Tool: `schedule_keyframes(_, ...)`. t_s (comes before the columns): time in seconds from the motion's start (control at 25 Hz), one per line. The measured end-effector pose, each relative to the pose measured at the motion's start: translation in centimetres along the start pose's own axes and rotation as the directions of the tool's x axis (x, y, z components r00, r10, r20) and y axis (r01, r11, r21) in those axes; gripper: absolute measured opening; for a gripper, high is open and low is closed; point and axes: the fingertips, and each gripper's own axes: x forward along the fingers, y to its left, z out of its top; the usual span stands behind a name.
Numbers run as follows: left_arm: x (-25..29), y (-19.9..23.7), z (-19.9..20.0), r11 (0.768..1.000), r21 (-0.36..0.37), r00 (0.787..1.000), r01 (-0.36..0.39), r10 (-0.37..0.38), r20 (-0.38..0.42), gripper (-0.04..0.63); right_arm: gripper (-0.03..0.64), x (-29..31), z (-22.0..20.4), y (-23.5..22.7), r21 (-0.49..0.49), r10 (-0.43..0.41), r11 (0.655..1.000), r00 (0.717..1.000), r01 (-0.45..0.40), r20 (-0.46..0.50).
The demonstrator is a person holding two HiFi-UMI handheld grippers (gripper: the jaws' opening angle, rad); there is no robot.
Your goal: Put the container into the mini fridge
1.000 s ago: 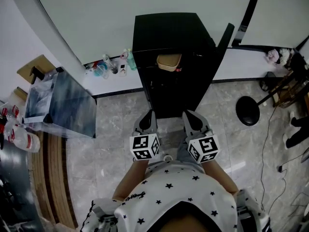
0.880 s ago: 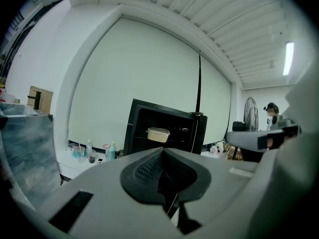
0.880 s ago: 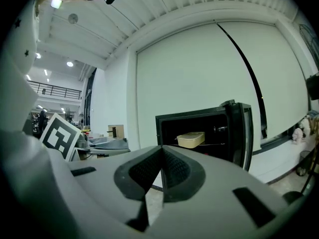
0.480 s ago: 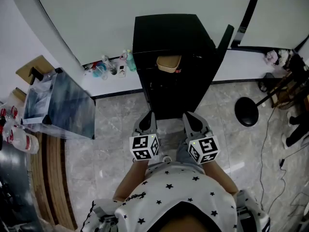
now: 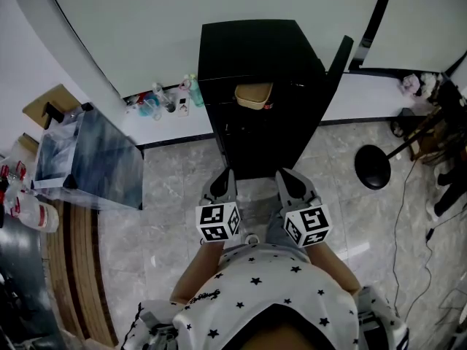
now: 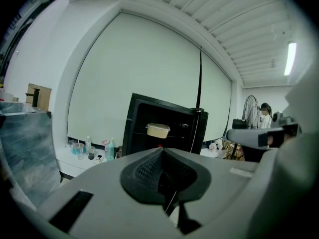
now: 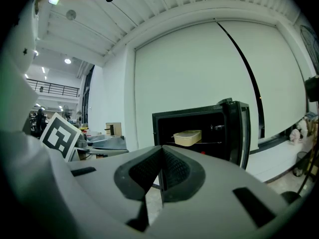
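Note:
The black mini fridge (image 5: 255, 57) stands against the wall with its door (image 5: 338, 60) swung open to the right. A beige lidded container (image 5: 254, 95) rests on a shelf inside it, also seen as the container (image 6: 158, 130) in the left gripper view and the container (image 7: 187, 137) in the right gripper view. My left gripper (image 5: 220, 183) and right gripper (image 5: 290, 181) hang side by side over the floor in front of the fridge, well short of it. Both are shut with nothing between their jaws.
A glass-topped table (image 5: 91, 159) stands at the left. Several bottles and cups (image 5: 164, 99) sit on a low white ledge beside the fridge. A black fan base (image 5: 376, 166) and cables lie on the tiled floor at the right. A person (image 6: 263, 117) stands far off.

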Motion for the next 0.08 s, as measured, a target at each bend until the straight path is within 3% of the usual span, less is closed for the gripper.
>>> schedule_keyframes(0.08, 0.10, -0.03, 0.17, 1.000, -0.001, 1.000, 0.001, -0.001, 0.001, 0.012, -0.008, 0.09, 0.09, -0.01, -0.004, 0.002, 1.000, 1.000, -0.002, -0.001)
